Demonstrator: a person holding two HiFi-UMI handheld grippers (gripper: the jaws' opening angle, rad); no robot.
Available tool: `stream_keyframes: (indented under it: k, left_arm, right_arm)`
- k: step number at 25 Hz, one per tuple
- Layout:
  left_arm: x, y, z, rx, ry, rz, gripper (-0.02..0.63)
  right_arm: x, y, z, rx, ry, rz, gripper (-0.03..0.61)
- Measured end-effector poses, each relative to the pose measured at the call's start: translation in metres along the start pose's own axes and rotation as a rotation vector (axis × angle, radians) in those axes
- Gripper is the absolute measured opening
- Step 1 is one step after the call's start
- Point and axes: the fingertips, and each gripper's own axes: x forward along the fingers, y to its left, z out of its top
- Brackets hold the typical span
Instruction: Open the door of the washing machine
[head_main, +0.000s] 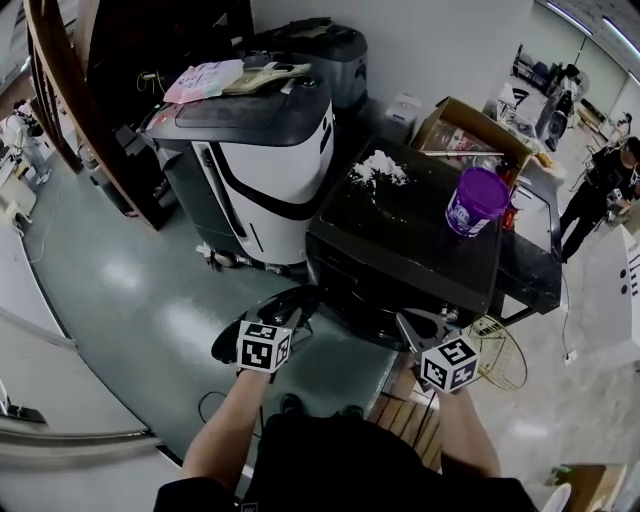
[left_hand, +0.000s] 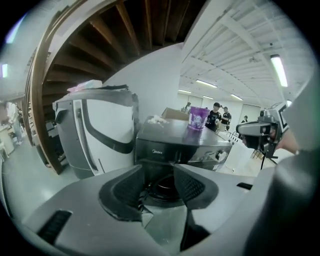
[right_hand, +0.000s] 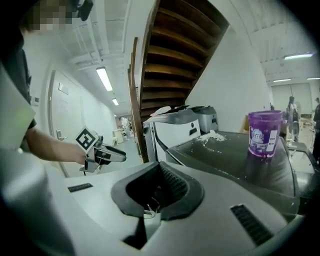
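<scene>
Both grippers are hovering in front of the washing machine, touching nothing. On the left gripper, the ribbed black pads are standing apart inside their smooth grey plastic shells, with only air between them. Through that gap, the machine's round, dark porthole door is showing low on the front face, well beyond the tips. The right gripper is pressing its pads flat together and pinching nothing.

The washing machine is a boxy black unit with a glossy, reflective top. A heap of loose white powder is lying by the top's far left corner. A squat purple plastic tub, round with a printed label, is standing upright near the far right corner.

Just beside the machine on its left, a taller appliance in smooth white casing with a curved black band is standing on the shiny grey-green floor. A crumpled pink cloth is lying on its dark lid. An open cardboard box is sitting behind the washing machine's far right corner, and a brown wooden staircase is rising overhead behind the appliances.
</scene>
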Motion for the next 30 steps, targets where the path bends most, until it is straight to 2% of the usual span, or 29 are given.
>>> stream_keyframes:
  k: [6, 9, 13, 17, 20, 22, 25, 27, 30]
  left_arm:
    - [-0.018, -0.049, 0.049, 0.049, -0.126, -0.021, 0.198]
    - [-0.032, -0.064, 0.071, 0.07, -0.198, 0.012, 0.195]
    - [-0.047, -0.079, 0.095, 0.064, -0.29, 0.005, 0.195]
    - [-0.051, -0.088, 0.11, 0.092, -0.302, -0.049, 0.178]
    - [-0.061, -0.089, 0.128, 0.073, -0.327, -0.121, 0.104]
    - [-0.068, -0.09, 0.143, 0.095, -0.355, -0.149, 0.054]
    - [-0.075, -0.088, 0.159, 0.127, -0.388, -0.145, 0.044]
    - [-0.079, -0.087, 0.166, 0.12, -0.396, -0.166, 0.018]
    - [-0.084, -0.085, 0.175, 0.109, -0.414, -0.189, 0.017]
  right_arm:
    - [-0.047, -0.019, 0.023, -0.045, -0.055, -0.057, 0.015]
    - [-0.066, -0.021, 0.031, -0.048, -0.081, -0.074, 0.015]
    - [-0.079, -0.018, 0.046, -0.072, -0.113, -0.089, 0.015]
    - [-0.082, -0.014, 0.062, -0.107, -0.136, -0.116, 0.017]
    - [-0.079, -0.005, 0.074, -0.135, -0.143, -0.123, 0.017]
    - [-0.077, -0.002, 0.087, -0.14, -0.175, -0.12, 0.017]
    - [-0.08, -0.003, 0.107, -0.134, -0.236, -0.135, 0.017]
    - [-0.08, 0.0, 0.118, -0.137, -0.262, -0.141, 0.015]
    - [-0.08, 0.006, 0.13, -0.163, -0.292, -0.149, 0.015]
